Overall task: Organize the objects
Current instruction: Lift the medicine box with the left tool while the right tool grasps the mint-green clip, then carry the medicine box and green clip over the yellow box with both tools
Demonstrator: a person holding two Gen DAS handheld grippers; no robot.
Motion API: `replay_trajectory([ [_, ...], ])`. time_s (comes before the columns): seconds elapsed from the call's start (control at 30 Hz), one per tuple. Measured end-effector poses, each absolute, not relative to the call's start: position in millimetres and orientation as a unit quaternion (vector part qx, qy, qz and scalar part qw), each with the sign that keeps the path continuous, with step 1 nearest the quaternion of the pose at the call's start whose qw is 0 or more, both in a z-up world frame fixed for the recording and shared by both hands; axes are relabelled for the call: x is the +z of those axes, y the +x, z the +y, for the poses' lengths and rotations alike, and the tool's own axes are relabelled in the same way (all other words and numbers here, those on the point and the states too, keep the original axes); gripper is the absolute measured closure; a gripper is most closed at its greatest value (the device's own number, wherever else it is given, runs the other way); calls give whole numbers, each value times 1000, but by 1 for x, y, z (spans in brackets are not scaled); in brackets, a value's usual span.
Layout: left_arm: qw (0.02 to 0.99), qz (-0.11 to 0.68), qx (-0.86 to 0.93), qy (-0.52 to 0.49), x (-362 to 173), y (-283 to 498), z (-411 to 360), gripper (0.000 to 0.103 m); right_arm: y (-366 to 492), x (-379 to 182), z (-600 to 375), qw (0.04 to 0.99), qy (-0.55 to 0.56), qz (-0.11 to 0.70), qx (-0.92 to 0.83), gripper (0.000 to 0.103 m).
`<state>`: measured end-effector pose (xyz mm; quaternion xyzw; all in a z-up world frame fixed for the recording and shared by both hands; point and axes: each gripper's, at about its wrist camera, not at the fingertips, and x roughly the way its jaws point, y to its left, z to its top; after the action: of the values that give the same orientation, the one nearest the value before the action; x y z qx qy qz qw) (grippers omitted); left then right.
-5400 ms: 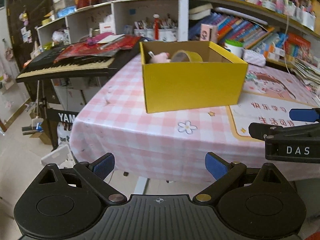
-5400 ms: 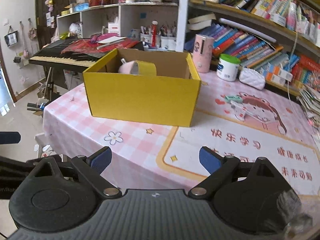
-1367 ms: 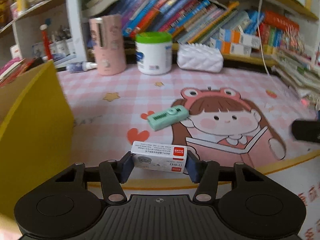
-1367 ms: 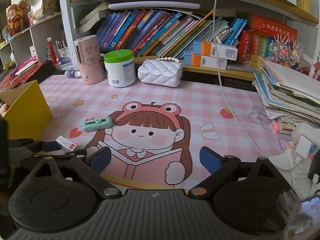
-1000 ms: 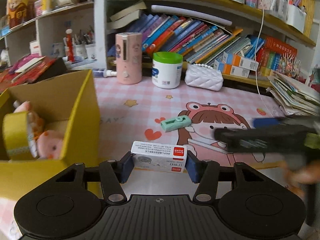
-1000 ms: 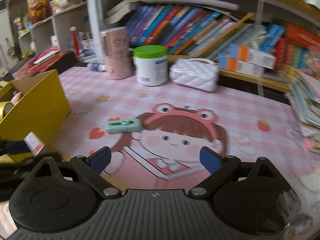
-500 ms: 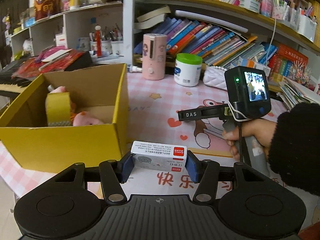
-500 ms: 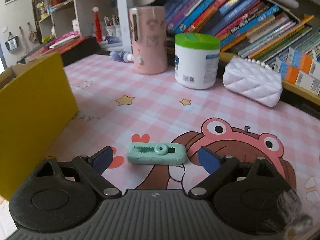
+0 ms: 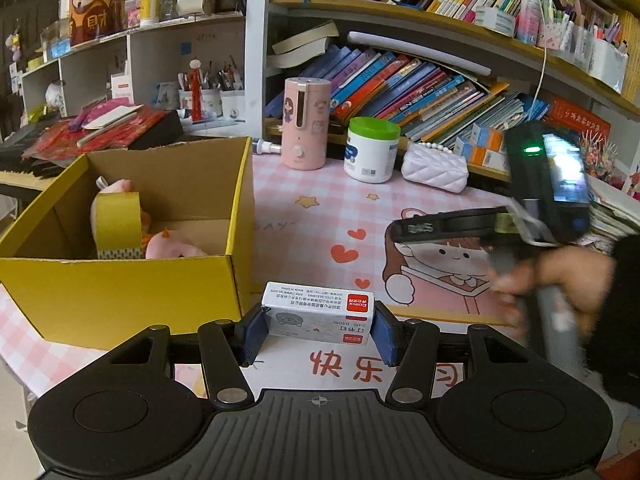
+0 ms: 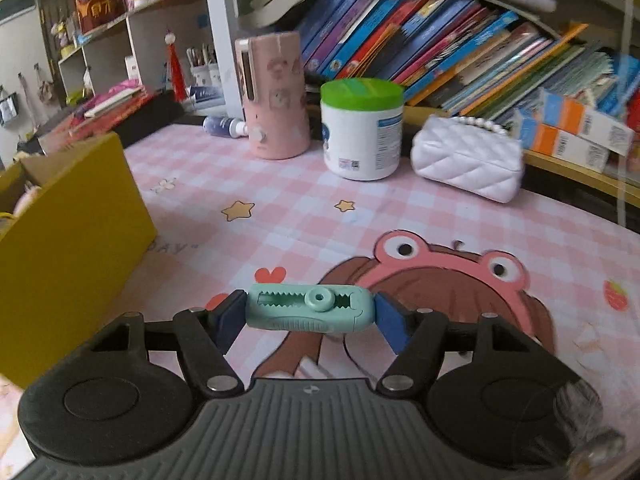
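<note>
Risk number one, imo, is the staple box (image 9: 318, 313) clipping the near wall of the yellow box (image 9: 120, 284) on the way in. The left gripper (image 9: 318, 332) is clamped on the staple box end to end, holding it low, just right of the yellow box's near right corner. The rim sits higher than the carried item in this view, so a straight sideways swing would probably shove the cardboard across the tablecloth (image 9: 320, 208) rather than clear it. It needs a lift first.

The yellow box isn't empty either. A tape roll (image 9: 117, 222) stands on edge with a pink plush toy (image 9: 168, 245) beside it, so a drop at the left end could knock the roll over or land crooked. The right part of the floor looks freer.

The right gripper (image 10: 310, 318) is closed on the mint green cutter (image 10: 308, 307), pinched at its two short ends, low over the frog-hat girl print. That's a long span on a smooth plastic body, so I'd guess it could pivot or slip if swung fast. I can't tell whether it's off the cloth yet.

Both hands are heading for the same yellow box, so the grippers could bump each other if they go together.
</note>
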<state>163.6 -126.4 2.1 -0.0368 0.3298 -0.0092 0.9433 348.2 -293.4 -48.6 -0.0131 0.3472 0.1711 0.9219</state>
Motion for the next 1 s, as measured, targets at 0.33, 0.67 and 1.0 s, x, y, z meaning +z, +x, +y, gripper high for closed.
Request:
replay_trajectory([
  [0.33, 949, 311, -46, -42, 6, 157, -117, 50, 256, 8, -313, 935, 6, 322, 150, 36],
  [0.67, 948, 301, -97, -38, 10, 147, -97, 50, 193, 14, -304, 941, -1, 324, 99, 36],
  [1.0, 943, 308, -122, -33, 5, 113, -50, 50, 152, 11, -261, 937, 2, 342, 69, 36],
])
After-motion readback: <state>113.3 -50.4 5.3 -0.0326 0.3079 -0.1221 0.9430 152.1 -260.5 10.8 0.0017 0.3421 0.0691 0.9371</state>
